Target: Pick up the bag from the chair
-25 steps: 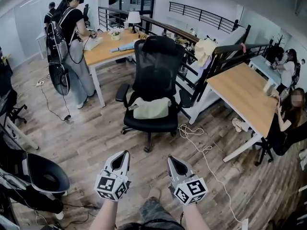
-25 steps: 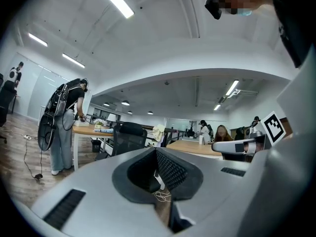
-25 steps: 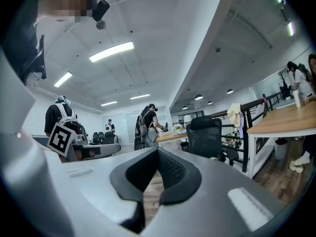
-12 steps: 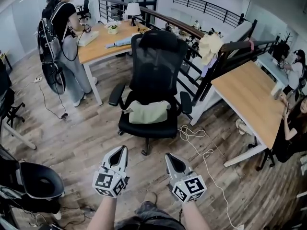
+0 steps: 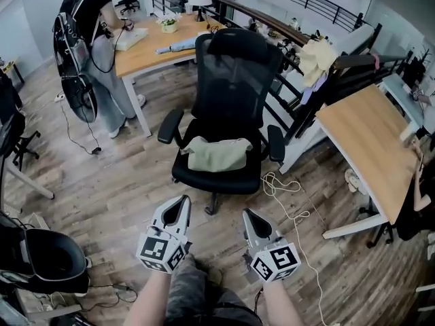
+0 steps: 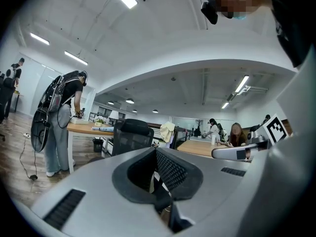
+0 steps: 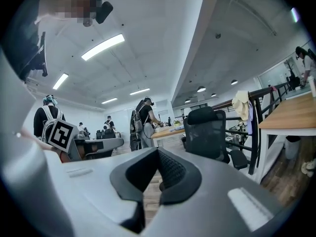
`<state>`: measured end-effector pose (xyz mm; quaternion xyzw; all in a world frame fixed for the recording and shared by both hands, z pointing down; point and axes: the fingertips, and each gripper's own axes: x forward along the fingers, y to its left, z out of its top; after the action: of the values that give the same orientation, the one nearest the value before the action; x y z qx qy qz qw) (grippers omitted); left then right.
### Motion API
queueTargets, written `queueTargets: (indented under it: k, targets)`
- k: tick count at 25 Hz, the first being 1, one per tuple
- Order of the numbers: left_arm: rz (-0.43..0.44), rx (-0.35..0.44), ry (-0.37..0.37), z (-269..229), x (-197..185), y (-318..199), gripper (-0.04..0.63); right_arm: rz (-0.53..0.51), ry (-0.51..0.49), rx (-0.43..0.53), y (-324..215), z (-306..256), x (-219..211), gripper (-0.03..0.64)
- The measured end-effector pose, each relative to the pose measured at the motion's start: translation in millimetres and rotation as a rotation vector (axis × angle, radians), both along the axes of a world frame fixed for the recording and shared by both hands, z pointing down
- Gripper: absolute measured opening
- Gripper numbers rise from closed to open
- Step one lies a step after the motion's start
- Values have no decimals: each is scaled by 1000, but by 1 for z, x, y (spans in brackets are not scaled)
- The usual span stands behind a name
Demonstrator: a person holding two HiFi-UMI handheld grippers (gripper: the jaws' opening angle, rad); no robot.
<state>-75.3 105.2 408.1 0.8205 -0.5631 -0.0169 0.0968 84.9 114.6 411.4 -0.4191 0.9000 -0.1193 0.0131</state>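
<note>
A pale green-beige bag [image 5: 217, 154] lies slumped on the seat of a black mesh office chair [image 5: 234, 80] in the middle of the head view. Both grippers are held low in front of the chair, well short of the seat and pointing at it. My left gripper [image 5: 181, 202] is shut and holds nothing. My right gripper [image 5: 247, 213] is shut too, also empty. The left gripper view shows the chair's back [image 6: 132, 134] beyond the closed jaws [image 6: 156, 151]; the right gripper view shows that chair [image 7: 207, 131] past its closed jaws [image 7: 158, 152]. The bag is hidden in both gripper views.
A person with a backpack [image 5: 92, 26] stands at a wooden desk [image 5: 146, 49] at the back left. Another wooden desk [image 5: 370, 131] is on the right. A white cable [image 5: 285, 190] loops on the floor by the chair base. A dark seat [image 5: 47, 260] stands at lower left.
The view has come closer to the chair, which now looms larger and more central. Both grippers stay shut, side by side, and have edged slightly right.
</note>
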Motion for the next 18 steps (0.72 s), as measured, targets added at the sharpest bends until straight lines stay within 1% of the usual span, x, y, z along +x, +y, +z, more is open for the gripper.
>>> queueTargets:
  k: [7,10,14,18]
  targets:
    - [-3,-25,4,15,1,-44,-3,-10,12,-19,-41,11,-5,8]
    - [-9,-24,-11,21,-1,-65,-3,-11,14,-19,-61,14,-9,8]
    - [22,-28,-33,24,2,-102,-3,13,13,-28,-96,19,-12,8]
    - [35,-58,-27,33,-1,-136,-3,27,18,-51,-127,27,-17,8]
